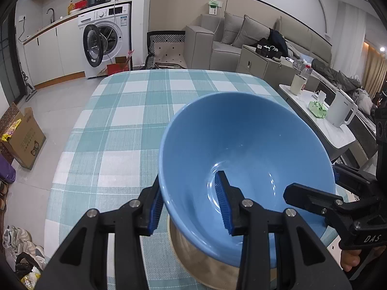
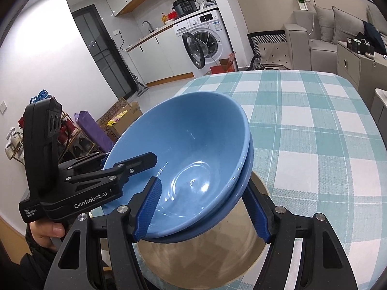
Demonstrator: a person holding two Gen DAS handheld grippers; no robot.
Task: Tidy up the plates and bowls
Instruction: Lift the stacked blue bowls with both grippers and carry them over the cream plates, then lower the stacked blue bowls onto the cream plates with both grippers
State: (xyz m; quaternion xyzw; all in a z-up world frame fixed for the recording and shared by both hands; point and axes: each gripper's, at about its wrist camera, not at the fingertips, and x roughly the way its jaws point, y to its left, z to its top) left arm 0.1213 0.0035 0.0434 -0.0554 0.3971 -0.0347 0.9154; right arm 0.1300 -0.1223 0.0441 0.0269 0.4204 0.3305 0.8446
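bowls are mid-stack, not settled yet. glossy blue ceramic bowl [image 1: 246, 169] sits tilted, nested into what looks like a second blue bowl [image 2: 244, 186] of the same shape; only the lower rim edge of that one shows in the right wrist view. under both is a beige round plate or shallow dish [image 2: 205, 253], lying on the tabletop with teal-and-white checked cloth [image 1: 125, 125], at its near edge. can't tell whether the lower bowl rests fully on the beige piece or is partly carried.

left hand-held gripper [image 1: 191, 207] is narrow and clamped on the top bowl's near-left rim: one blue pad outside the wall, the other inside. right hand-held gripper [image 2: 203, 207] stands wider, one pad inside the top bowl, the other outside and below the doubled rim on the far side, so it looks to span both bowl walls together. pads appear to press on them, though contact on the outer side is partly hidden.

progress, as a judgement: collecting is mostly done, since the rest of the cloth is bare, with no other plates or bowls in either view. left to do: level the tilted bowl so it seats flat in the one below, centre the pair on the beige piece, then release both grips. risk is the glazed bowl sliding off-centre on release while tilted.
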